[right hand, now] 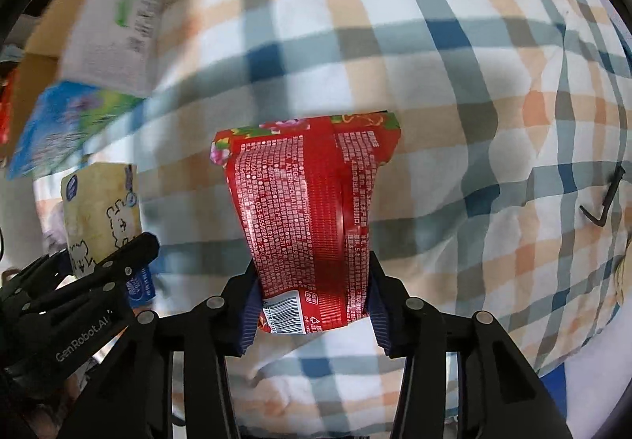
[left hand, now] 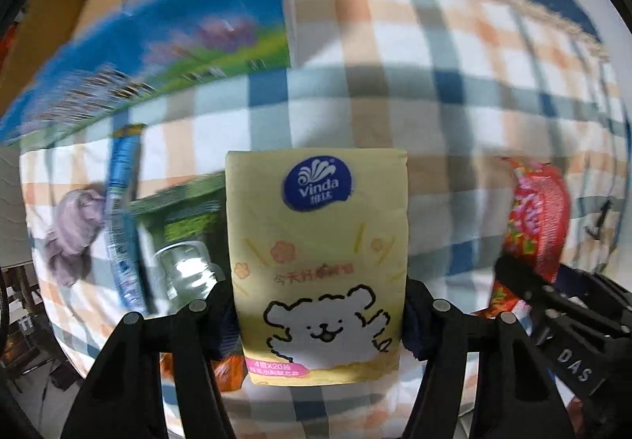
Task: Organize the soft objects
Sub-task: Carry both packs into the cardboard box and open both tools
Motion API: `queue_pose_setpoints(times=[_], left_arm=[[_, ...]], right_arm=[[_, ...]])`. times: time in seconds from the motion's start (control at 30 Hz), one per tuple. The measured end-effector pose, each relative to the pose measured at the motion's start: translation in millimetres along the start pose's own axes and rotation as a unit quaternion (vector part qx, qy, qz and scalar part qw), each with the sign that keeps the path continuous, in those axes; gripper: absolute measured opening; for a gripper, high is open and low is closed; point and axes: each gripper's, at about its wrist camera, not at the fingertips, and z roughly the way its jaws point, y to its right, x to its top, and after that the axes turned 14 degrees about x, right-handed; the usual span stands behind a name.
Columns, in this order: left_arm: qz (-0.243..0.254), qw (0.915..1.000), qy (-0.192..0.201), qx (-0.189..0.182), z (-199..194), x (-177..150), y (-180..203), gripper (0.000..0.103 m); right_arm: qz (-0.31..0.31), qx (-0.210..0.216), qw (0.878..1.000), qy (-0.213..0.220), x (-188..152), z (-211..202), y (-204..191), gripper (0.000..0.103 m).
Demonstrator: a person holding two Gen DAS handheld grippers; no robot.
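Mid-task: left hand-held gripper (left hand: 320, 304) clamped on yellow Vinda tissue pack (left hand: 318, 265), right hand-held gripper (right hand: 312, 292) on red snack packet (right hand: 308, 217); neither placed yet, clutter remaining at lower left of plaid blanket (left hand: 434, 55).

Big blue box (left hand: 158, 55) behind the yellow tissue pack (left hand: 318, 261) was all motion blur, print unreadable, left end cut off by the edge.

I see even, fairly bright indoor light in both fisheye views, glare on the clear wrapper (left hand: 185, 273) at lower left, motion blur smearing the blue box (left hand: 158, 55) at upper left and the checked cloth (right hand: 434, 83), and dark, curved vignetting at every edge.
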Motion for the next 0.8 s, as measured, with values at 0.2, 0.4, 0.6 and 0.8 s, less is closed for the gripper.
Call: queue_pose_setpoints(times=[0.2,0.4,0.6,0.8], left_arm=[[-0.027,0.9974,0.066,-0.008,-71,-21,-61,0.061],[-0.057,0.9927,0.104,-0.023,-126,-1,-126,0.061],[-0.071,0.9913,0.107,-0.030,-138,43,-157,0.061],[-0.065,0.9948,0.066,-0.044,-113,117,-179,0.061]], right_arm=[[-0.050,0.044,0.997,0.038,-2,-46,-49,0.048],[-0.095,0.077,0.990,0.065,0,-122,-125,0.048],[-0.112,0.068,0.989,0.073,57,-132,-227,0.048],[-0.101,0.053,0.992,0.058,125,-95,-280,0.048]])
